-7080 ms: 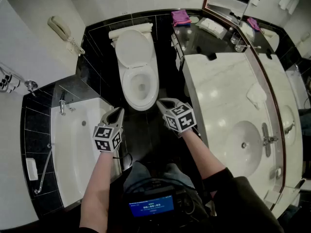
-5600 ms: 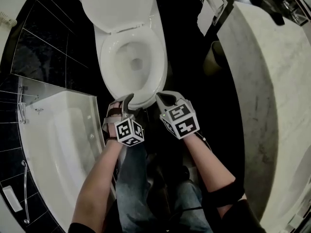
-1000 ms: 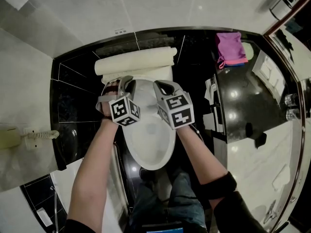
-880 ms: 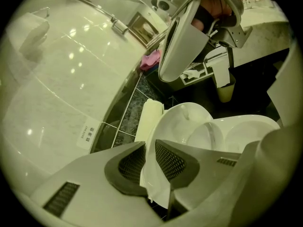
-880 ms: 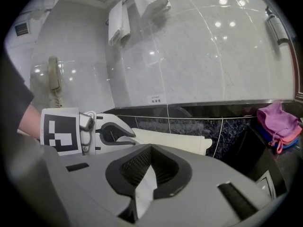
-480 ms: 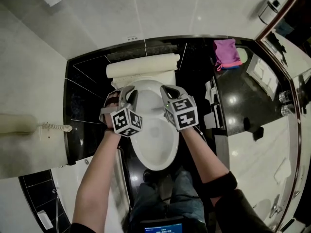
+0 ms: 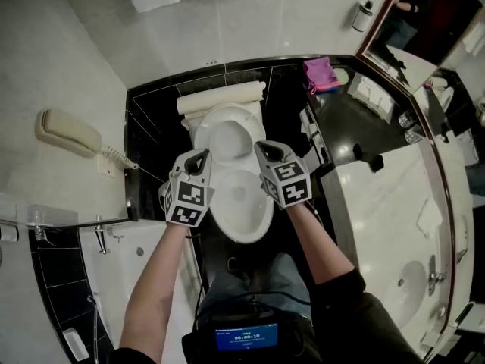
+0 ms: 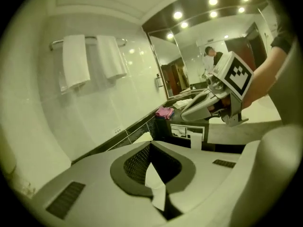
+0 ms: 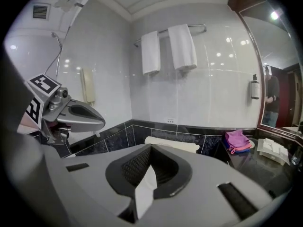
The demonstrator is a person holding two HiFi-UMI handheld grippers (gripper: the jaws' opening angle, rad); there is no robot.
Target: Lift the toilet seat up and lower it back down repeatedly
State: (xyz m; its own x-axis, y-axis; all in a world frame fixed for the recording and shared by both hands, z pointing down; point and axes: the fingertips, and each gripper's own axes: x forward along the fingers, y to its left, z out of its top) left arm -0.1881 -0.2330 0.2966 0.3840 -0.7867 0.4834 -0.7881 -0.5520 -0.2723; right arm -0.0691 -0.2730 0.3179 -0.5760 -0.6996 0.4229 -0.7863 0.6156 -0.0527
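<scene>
toilet seat up, both grippers clear of it
the toilet seat (image 7: pixel 226 136) looked raised, leaning back by the cistern (image 7: pixel 221 97), with the bowl (image 7: pixel 244 218) bare below. the left gripper (image 7: pixel 198 156) had just been closing its jaws on nothing; the right gripper (image 7: pixel 265 149) was pinched together too, empty. lowering seemed next: reach for the seat's top edge and ease it down gently.

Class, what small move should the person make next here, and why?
The seat looks raised against the tank, the bowl lies bare, and the left gripper and right gripper hang shut and empty beside it. So, probably: reach forward to the seat's top edge to start lowering it.
</scene>
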